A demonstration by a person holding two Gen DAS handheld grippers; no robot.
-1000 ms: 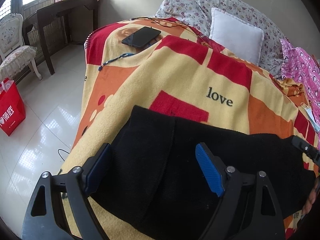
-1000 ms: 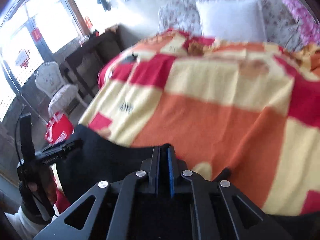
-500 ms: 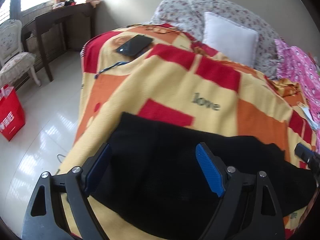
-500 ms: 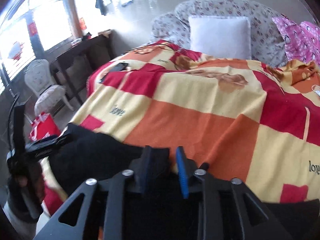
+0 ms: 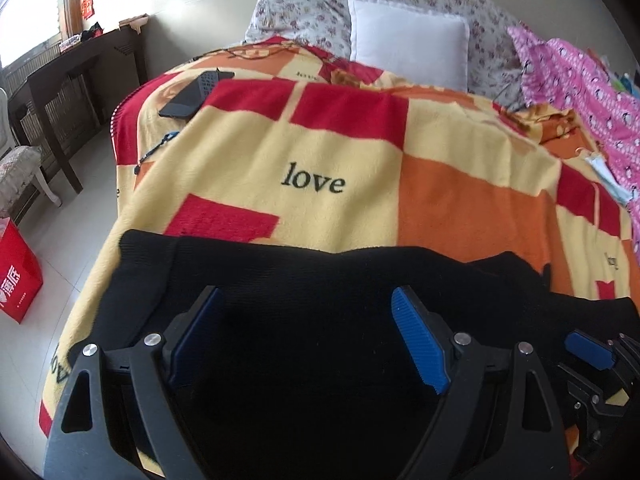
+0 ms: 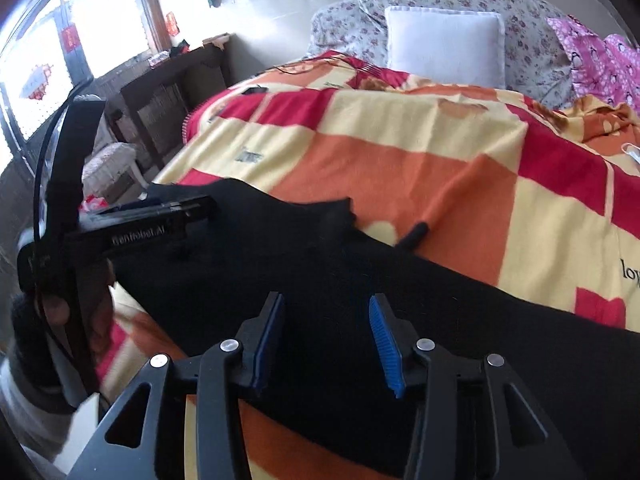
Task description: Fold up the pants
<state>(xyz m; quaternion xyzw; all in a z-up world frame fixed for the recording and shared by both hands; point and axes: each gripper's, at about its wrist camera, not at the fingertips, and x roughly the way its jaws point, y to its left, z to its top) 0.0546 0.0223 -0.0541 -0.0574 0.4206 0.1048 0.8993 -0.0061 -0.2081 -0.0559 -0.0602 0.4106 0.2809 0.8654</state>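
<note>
Black pants point(image 5: 304, 280) lie flat across the near edge of a bed covered by a red, orange and yellow blanket point(image 5: 340, 160); they also show in the right wrist view point(image 6: 360, 272). My left gripper point(image 5: 308, 332) is open and empty, hovering over the waist end of the pants. My right gripper point(image 6: 326, 340) is open and empty above the pants further right. The left gripper also shows at the left of the right wrist view point(image 6: 152, 216). A pad of the right gripper shows at the lower right of the left wrist view.
A black phone point(image 5: 192, 96) and a blue cord point(image 5: 160, 148) lie on the blanket's far left. A white pillow point(image 5: 408, 48) and pink cloth point(image 5: 580, 84) sit at the head. A red bag point(image 5: 16, 280), chair and dark table point(image 5: 72, 72) stand on the floor left.
My right gripper has opened and let go of the black pants, which now lie flat. My left gripper stayed open and shifted slightly over the pants.
</note>
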